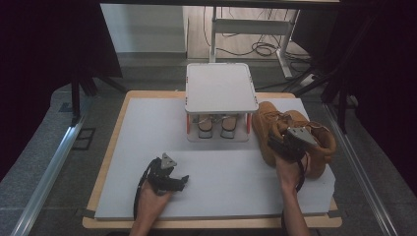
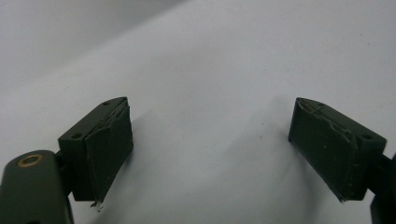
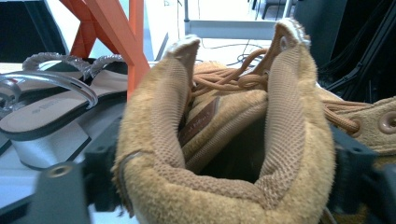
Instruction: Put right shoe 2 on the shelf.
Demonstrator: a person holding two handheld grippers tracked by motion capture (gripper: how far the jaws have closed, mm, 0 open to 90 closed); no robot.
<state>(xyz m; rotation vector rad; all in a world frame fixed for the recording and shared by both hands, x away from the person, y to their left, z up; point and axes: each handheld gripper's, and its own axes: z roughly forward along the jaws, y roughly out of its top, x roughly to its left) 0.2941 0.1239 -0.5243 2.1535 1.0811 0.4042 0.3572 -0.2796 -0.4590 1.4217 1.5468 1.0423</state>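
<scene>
The right gripper [image 1: 291, 142] clamps the collar of a tan boot [image 3: 219, 140] beside the small shoe rack [image 1: 221, 88], likely to move it. The left gripper [image 1: 169, 177] rests released over the white mat [image 1: 221, 187], holding nothing.

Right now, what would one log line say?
left gripper: open, empty, over white board | right gripper: around tan boot collar | sandals: in rack

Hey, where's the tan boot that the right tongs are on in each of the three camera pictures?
High view: the tan boot stands at the right of the white board, right tongs at its collar.
Left gripper view: not in it.
Right gripper view: the boot's open collar sits centre, close up.
Shared landmark: sandals on the rack's lower shelf.
</scene>
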